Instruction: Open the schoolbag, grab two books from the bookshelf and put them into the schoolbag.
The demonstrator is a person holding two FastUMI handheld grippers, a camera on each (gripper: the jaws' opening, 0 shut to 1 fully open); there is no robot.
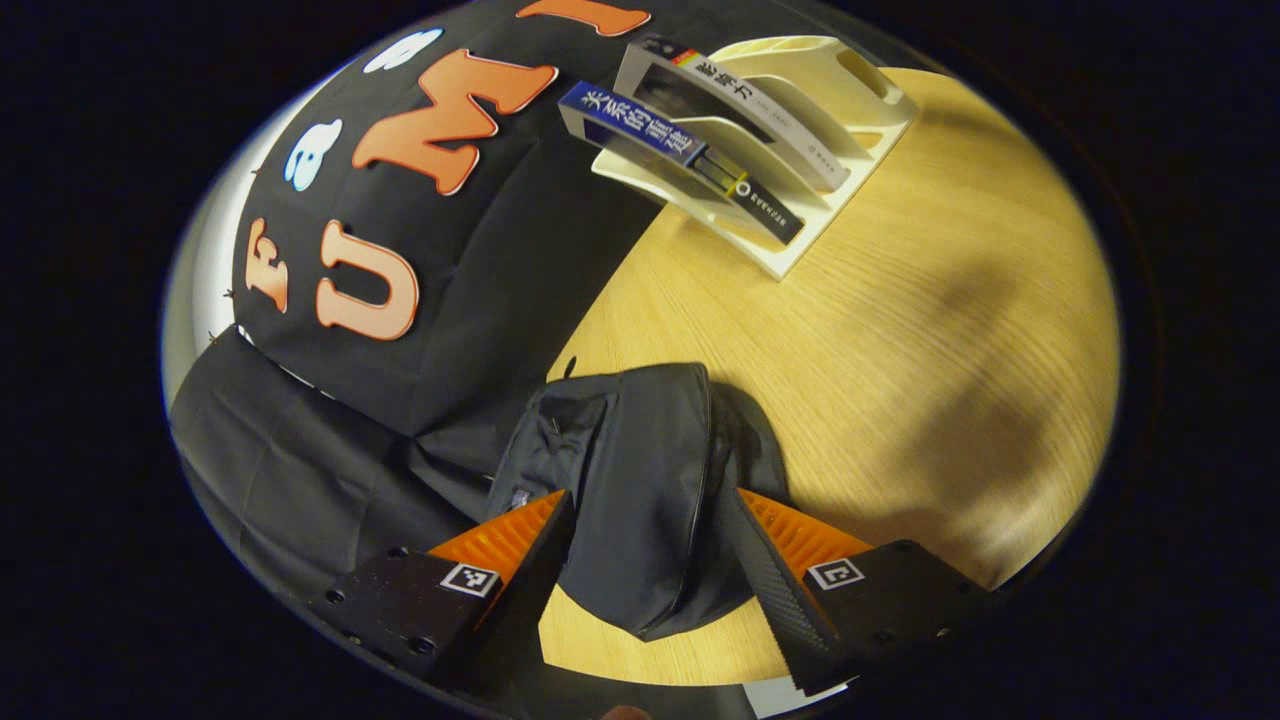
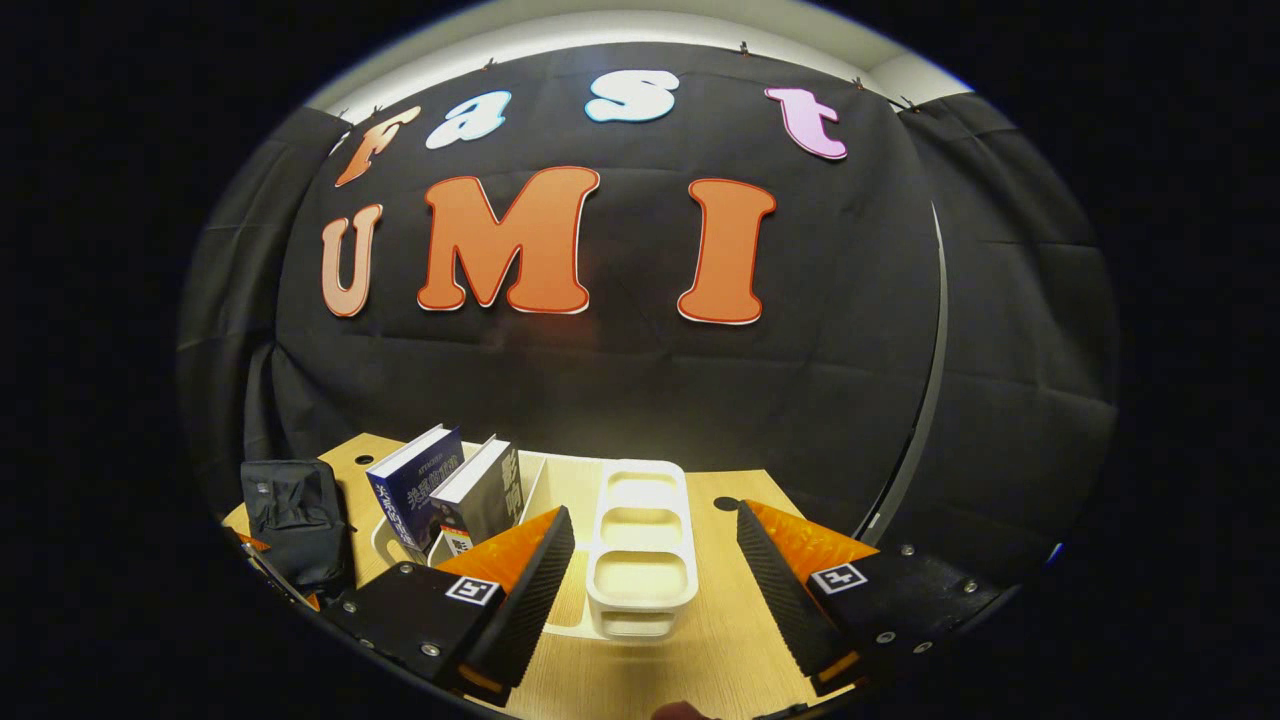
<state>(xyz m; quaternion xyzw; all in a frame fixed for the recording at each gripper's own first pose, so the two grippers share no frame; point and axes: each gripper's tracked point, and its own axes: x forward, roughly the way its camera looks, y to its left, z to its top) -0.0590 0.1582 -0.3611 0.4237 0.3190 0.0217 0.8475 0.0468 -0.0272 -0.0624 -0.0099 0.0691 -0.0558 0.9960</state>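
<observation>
The schoolbag is seen lying on the wooden bench near the booth wall, its long axis running away from the left hand-held gripper, whose fingers are spread wide to either side of the bag's near end, not pressing it. In the white bookshelf, two books are stood leaning: a blue book and a grey book, spines outward. The right hand-held gripper is held released, facing the bookshelf's end; the schoolbag is noted to its left.
</observation>
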